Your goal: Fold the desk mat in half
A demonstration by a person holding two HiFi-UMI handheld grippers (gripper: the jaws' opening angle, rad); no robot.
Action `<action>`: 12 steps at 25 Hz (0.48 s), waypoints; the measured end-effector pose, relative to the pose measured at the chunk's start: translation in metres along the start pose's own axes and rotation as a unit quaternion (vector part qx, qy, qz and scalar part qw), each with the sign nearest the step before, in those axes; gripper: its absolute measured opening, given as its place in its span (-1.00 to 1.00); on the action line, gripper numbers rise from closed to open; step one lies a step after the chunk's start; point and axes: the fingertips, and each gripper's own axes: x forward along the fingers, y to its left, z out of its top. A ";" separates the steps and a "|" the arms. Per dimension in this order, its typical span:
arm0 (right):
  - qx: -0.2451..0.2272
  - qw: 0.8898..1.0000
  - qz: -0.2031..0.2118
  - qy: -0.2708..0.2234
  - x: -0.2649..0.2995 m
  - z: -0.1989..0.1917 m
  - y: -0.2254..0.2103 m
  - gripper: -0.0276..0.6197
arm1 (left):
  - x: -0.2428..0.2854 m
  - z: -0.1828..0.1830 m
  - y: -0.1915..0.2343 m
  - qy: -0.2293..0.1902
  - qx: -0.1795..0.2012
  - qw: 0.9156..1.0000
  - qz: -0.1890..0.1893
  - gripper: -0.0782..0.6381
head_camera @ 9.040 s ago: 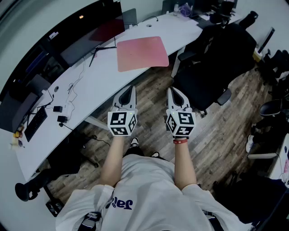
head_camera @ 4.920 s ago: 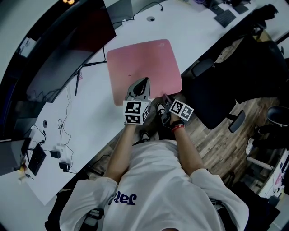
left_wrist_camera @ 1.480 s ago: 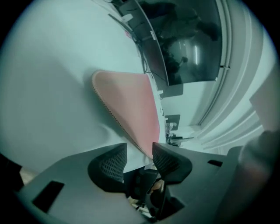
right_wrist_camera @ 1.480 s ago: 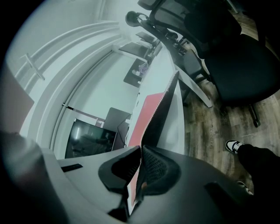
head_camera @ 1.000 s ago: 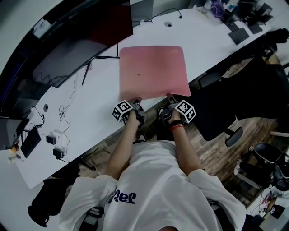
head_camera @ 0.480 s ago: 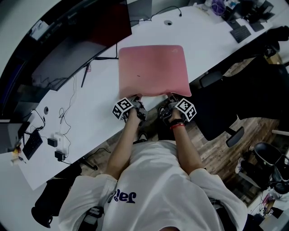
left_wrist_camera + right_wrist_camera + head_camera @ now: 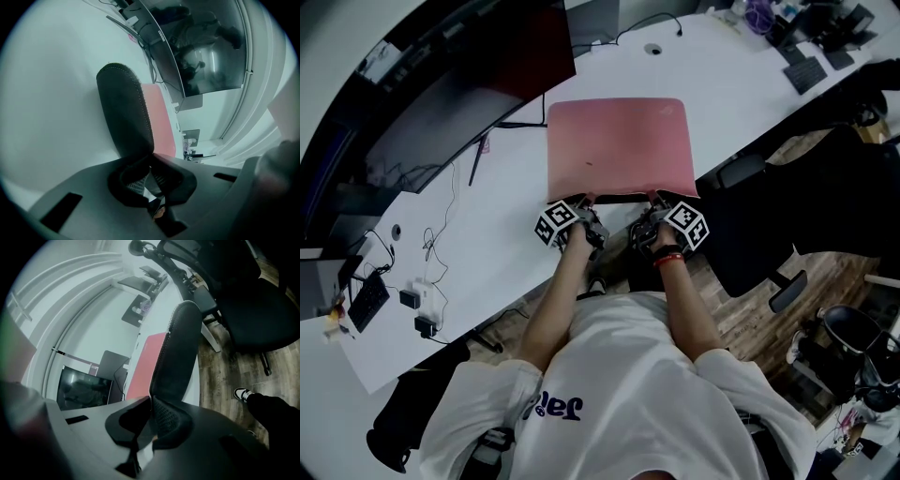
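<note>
The pink desk mat [image 7: 619, 145] lies on the white desk [image 7: 459, 253] in front of me. Its near edge is raised a little, with a dark gap under it. My left gripper [image 7: 584, 200] is shut on the near left corner and my right gripper [image 7: 654, 199] on the near right corner. In the left gripper view the mat's black stitched underside [image 7: 124, 112] curls up out of the left gripper [image 7: 151, 161], pink showing behind. The right gripper view shows the same black flap [image 7: 176, 352] rising from the right gripper [image 7: 151, 401].
A dark monitor [image 7: 469, 84] stands at the desk's back left, with cables [image 7: 478, 155] trailing toward the mat. Small adapters [image 7: 412, 300] lie far left. A black office chair [image 7: 759, 225] is close on the right over wood floor. A keyboard [image 7: 811, 70] sits far right.
The mat's near edge has come up slightly off the desk, and a dark gap now shows beneath it. Both grippers stay clamped at its near corners and have moved a little forward.
</note>
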 end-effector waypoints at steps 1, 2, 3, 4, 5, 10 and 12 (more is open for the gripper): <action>0.001 1.000 -0.001 0.001 0.002 0.001 0.000 -0.81 | 0.002 0.001 0.000 0.000 -0.001 1.000 0.001 -0.69; 0.001 1.000 -0.002 0.002 0.004 0.002 0.001 -0.81 | 0.003 0.002 -0.001 0.001 -0.001 1.000 0.002 -0.69; 0.001 1.000 -0.004 0.003 0.006 0.003 0.002 -0.81 | 0.005 0.003 -0.002 0.001 -0.001 1.000 0.003 -0.69; 0.000 1.000 -0.006 0.003 0.008 0.004 0.002 -0.81 | 0.007 0.004 -0.003 0.001 -0.001 1.000 0.003 -0.69; 0.000 1.000 -0.008 0.004 0.009 0.004 0.003 -0.81 | 0.008 0.006 -0.003 0.002 -0.001 1.000 0.004 -0.69; 0.001 1.000 -0.012 0.007 0.018 0.007 0.006 -0.81 | 0.015 0.012 -0.006 0.001 -0.001 1.000 0.007 -0.69; 0.001 1.000 -0.014 0.008 0.021 0.009 0.008 -0.81 | 0.018 0.014 -0.008 0.000 -0.002 1.000 0.007 -0.69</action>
